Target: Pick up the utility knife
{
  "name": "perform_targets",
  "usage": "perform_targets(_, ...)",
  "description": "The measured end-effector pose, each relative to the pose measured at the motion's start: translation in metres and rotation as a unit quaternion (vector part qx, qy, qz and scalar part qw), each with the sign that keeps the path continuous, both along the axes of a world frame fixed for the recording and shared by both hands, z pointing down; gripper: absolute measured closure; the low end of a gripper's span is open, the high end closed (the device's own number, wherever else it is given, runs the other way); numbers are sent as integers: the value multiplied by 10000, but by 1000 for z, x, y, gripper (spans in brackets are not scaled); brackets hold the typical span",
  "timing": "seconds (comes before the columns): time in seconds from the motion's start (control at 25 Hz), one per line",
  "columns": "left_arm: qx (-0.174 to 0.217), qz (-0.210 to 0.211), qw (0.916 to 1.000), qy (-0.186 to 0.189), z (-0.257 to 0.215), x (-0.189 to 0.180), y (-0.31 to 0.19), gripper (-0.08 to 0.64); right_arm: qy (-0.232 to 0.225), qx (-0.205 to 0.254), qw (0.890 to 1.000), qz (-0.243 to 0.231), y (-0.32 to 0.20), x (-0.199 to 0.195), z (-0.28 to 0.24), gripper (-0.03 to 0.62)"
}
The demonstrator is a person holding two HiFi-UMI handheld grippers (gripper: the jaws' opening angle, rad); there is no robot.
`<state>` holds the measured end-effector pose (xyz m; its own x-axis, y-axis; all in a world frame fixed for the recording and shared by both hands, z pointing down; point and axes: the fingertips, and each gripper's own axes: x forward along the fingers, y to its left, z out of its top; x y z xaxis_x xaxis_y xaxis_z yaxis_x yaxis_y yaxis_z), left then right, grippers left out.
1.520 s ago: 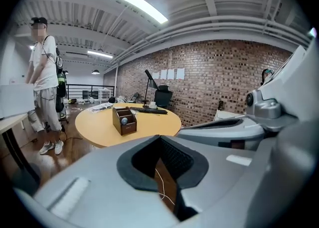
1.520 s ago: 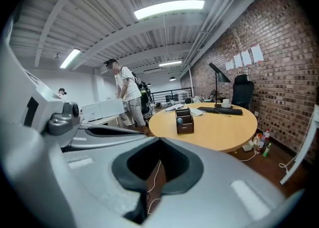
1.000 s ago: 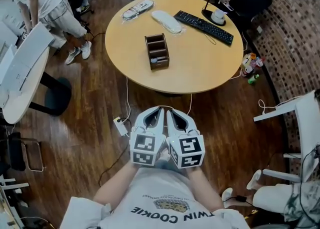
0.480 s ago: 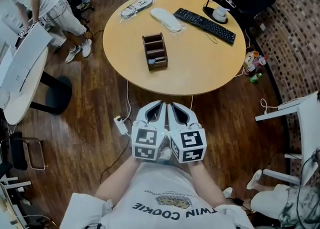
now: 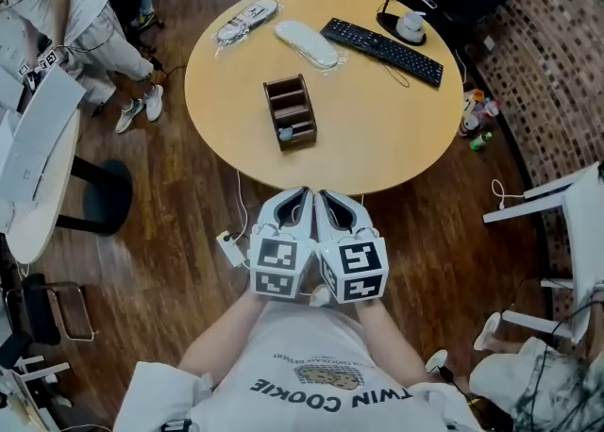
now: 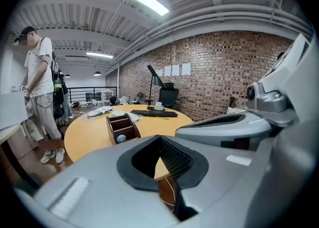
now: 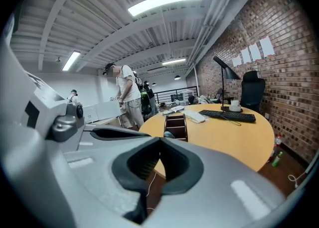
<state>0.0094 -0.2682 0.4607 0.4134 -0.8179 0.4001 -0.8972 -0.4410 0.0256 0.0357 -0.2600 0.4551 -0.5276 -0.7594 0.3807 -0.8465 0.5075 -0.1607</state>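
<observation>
A round tabletop (image 5: 377, 138) spreads just ahead of the fingers. The left gripper (image 5: 300, 198) and right gripper (image 5: 327, 198) are side by side, each with its fingers closed on nothing. Beyond the fingertips, slightly left, stands a wooden organizer (image 5: 290, 109). A small grey-blue object (image 5: 286, 134) lies in its nearest compartment; I cannot tell whether it is the utility knife.
</observation>
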Motion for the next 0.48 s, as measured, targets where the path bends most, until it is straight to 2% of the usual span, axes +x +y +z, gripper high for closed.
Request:
perform_targets(0.24,25,191,9998,-60,7,-15,-33,555,41,-78,9998,184,-29,-14,10,594)
perform_targets(0.48,32,480,9985,-275,19,-30,-59,548,38,-127,9994,312,-50,-28,17,594)
